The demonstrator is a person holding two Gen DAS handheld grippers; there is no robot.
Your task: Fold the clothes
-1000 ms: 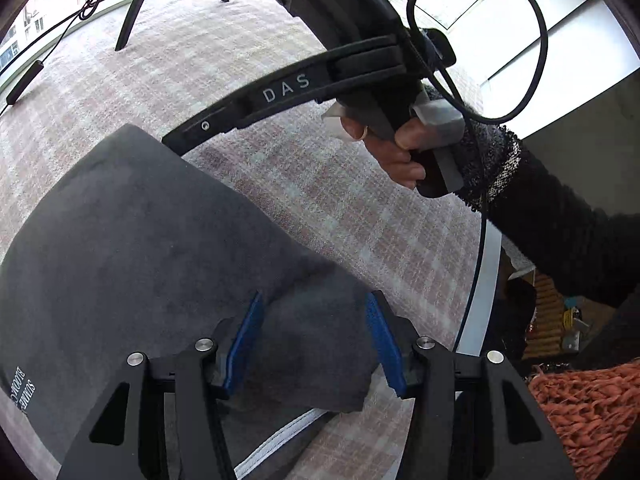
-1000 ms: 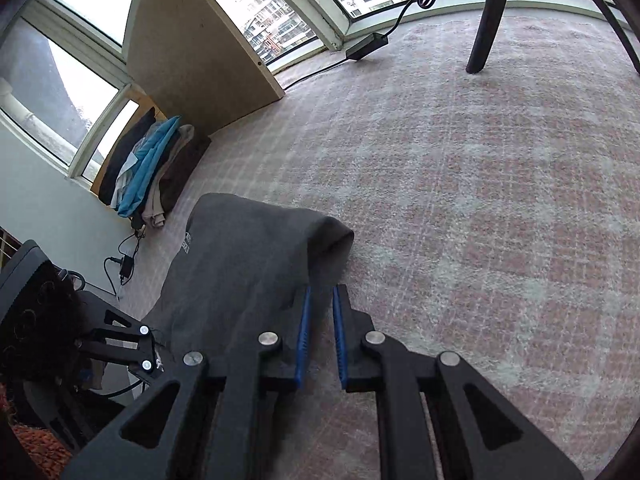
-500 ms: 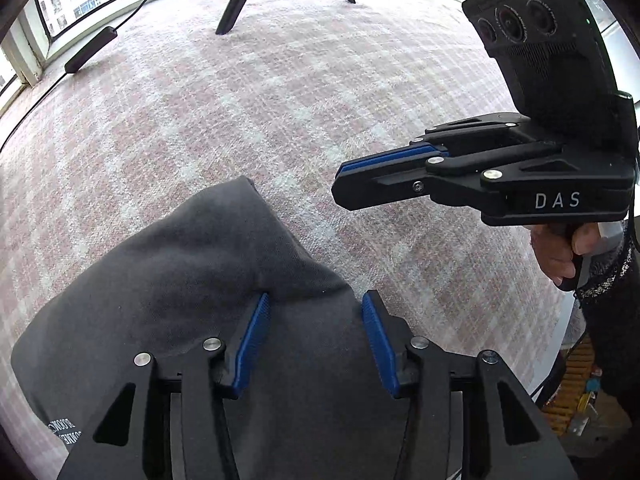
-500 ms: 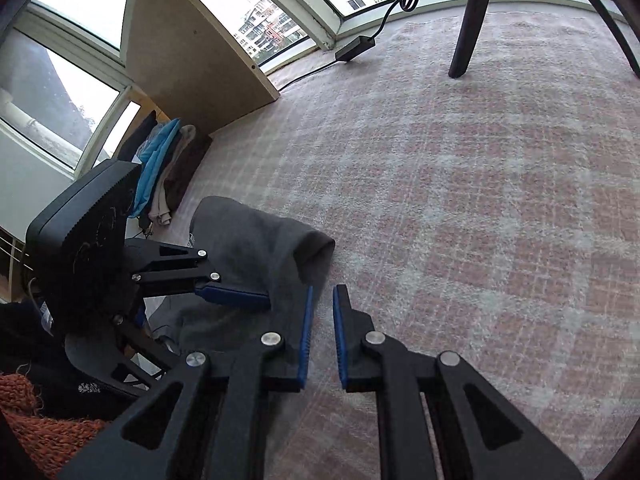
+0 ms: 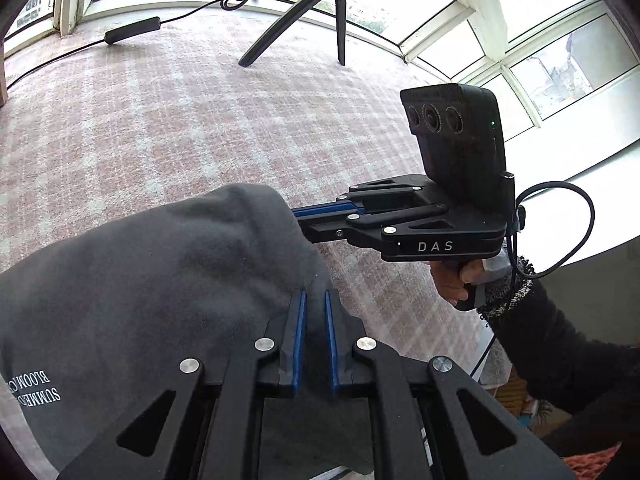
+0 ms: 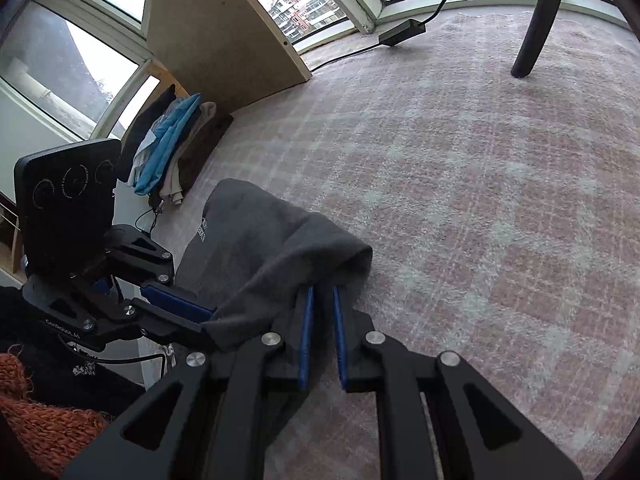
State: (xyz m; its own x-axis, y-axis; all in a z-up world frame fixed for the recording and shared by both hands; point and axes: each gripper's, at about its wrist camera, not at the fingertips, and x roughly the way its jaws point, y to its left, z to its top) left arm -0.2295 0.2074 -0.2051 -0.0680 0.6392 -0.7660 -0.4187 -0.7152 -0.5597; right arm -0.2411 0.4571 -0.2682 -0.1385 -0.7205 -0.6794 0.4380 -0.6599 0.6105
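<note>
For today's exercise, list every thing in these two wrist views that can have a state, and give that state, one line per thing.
Grey garment: partly folded, edge lifted off the carpet, held at two spots.
Left gripper: closing on the garment's edge, cloth between its fingers.
Right gripper: shut on the garment's fold.
Clothes pile: stacked by the wooden board, untouched.
Power adapter: lying on the carpet, cable attached.

Left wrist view: sits on the left gripper [image 5: 315, 300], faces forward and down along its fingers, close above the grey garment [image 5: 152, 280].
Right wrist view: sits on the right gripper [image 6: 322, 296], same downward slant, equally close.
Shared area: grey garment, plaid carpet [image 6: 480, 184], tripod leg [image 6: 536, 28], window line.
Cross-view: each view shows the opposite gripper.
</note>
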